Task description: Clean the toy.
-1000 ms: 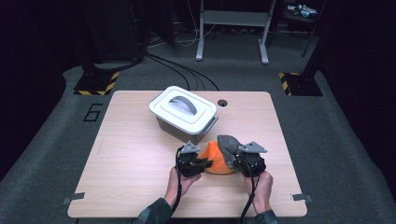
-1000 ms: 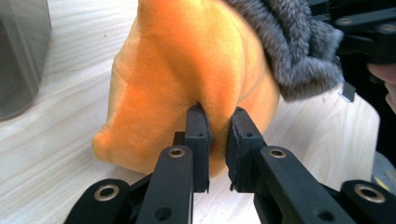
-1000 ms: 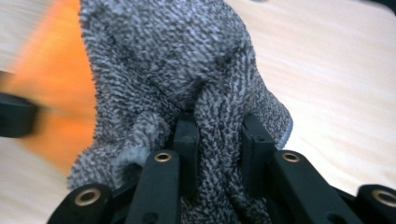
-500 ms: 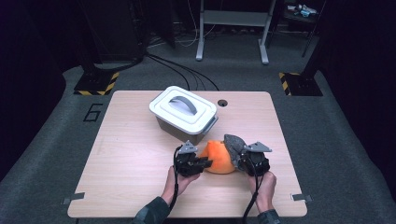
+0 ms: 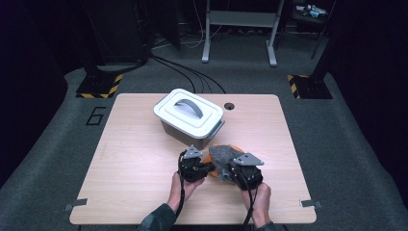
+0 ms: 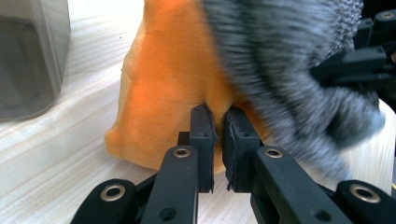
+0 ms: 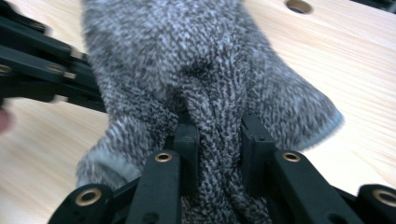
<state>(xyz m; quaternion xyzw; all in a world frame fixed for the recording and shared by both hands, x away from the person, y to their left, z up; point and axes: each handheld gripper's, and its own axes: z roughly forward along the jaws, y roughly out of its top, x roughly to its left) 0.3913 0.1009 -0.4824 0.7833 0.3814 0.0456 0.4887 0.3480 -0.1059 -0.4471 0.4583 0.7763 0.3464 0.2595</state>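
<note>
Fingers (image 7: 187, 140) pinching grey sock (image 7: 205, 70), orange cloth (image 6: 173, 79) alongside

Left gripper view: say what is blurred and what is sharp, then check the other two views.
Left gripper view: grey knitted cloth smeared, orange fleece cloth and jaws crisp. Right gripper view: knit sharp, left gripper soft. High view: wooden table evenly lit, surroundings dark.

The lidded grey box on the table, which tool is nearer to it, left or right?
Left. The left tool sits just in front of the grey box, pinching the orange cloth. The right tool is farther to the box's right, clamped on the grey knit fabric.
</note>
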